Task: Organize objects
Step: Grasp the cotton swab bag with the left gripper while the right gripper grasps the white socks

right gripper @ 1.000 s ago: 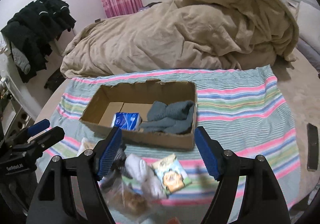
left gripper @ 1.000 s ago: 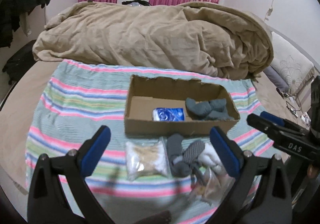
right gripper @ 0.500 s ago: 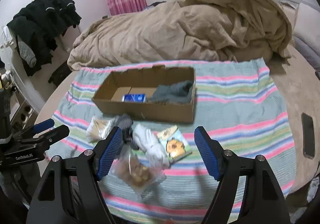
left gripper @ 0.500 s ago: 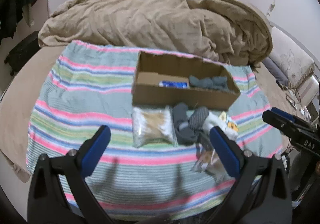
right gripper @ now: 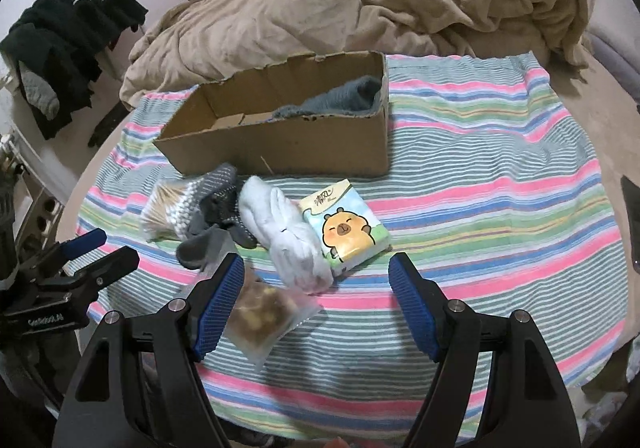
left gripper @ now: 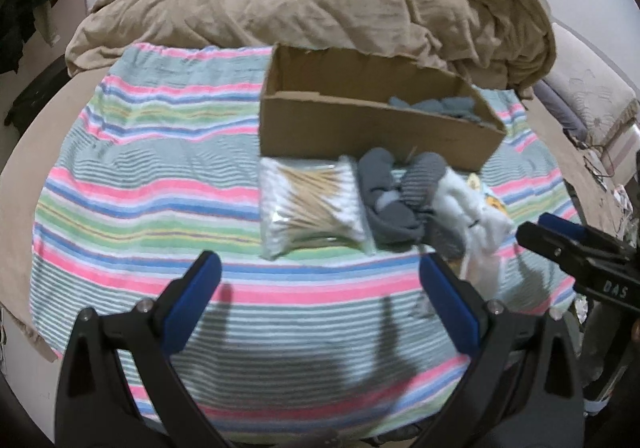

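Note:
A cardboard box [left gripper: 360,132] [right gripper: 280,152] sits on the striped cloth with blue-grey socks [right gripper: 344,96] inside. In front of it lie a bag of cotton swabs [left gripper: 308,204] [right gripper: 160,212], grey socks [left gripper: 396,200] [right gripper: 216,208], white socks [left gripper: 472,216] [right gripper: 288,236], a tissue pack with a cartoon animal [right gripper: 346,224] and a clear snack bag [right gripper: 260,312]. My left gripper [left gripper: 320,308] is open and empty, short of the swabs. My right gripper [right gripper: 316,300] is open and empty, over the snack bag and white socks.
A striped cloth [left gripper: 140,176] [right gripper: 500,176] covers the bed's front part. A rumpled tan duvet [left gripper: 320,4] [right gripper: 360,0] lies behind the box. Dark clothes [right gripper: 68,32] hang at the left. A dark phone [right gripper: 632,216] lies at the right edge.
Both grippers have pulled back and dropped lower, so the box and the items look nearer and the box's inside is less visible. Both stay open; nothing was picked up.

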`<state>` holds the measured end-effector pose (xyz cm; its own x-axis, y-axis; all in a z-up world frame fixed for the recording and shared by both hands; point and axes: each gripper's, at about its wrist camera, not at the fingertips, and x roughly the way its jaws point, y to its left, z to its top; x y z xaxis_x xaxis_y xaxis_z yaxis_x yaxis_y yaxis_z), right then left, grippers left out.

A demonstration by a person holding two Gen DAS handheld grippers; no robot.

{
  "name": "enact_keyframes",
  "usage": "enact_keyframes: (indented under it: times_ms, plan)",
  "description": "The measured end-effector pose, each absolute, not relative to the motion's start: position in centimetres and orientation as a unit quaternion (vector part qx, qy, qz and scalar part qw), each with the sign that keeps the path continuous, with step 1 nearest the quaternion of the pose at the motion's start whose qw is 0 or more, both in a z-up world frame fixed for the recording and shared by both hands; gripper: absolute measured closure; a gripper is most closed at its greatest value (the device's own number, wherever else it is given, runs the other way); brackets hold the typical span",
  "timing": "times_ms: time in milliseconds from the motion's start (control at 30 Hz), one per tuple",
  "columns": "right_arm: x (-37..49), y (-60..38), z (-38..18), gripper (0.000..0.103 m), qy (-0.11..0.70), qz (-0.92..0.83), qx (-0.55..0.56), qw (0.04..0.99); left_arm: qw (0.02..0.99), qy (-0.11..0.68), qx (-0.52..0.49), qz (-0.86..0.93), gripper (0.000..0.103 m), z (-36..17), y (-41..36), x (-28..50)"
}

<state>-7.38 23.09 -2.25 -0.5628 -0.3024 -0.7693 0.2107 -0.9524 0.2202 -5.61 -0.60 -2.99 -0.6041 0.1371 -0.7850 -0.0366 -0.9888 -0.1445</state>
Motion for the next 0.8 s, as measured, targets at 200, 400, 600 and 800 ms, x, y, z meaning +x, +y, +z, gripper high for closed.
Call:
enact_keyframes:
  times_ms: [200,400,600,800]
  plan:
    - [-8.2,21.7,-3.6,0.026,-0.031,-0.879,0.453,0.149,0.045,-0.057,-0.445,0.893,0.003,-4.3,-1.3,-7.5]
    - [-9.3,20.8,-4.7,0.040,-0.022,-0.874,0.463,0.146,0.045,-0.057,-0.451,0.889,0.003,-5.7,-1.6,-9.9]
    - [-10.0,20.7,-5.0,0.051,-0.016,-0.876,0.459,0.149,0.046,-0.055,-0.464,0.883,0.003,-7.4,-1.4,-11.6]
    - [-10.1,20.4,-5.0,0.071,-0.019,-0.875,0.454,0.166,0.055,-0.039,-0.459,0.886,0.023,-7.4,-0.9,-11.6]
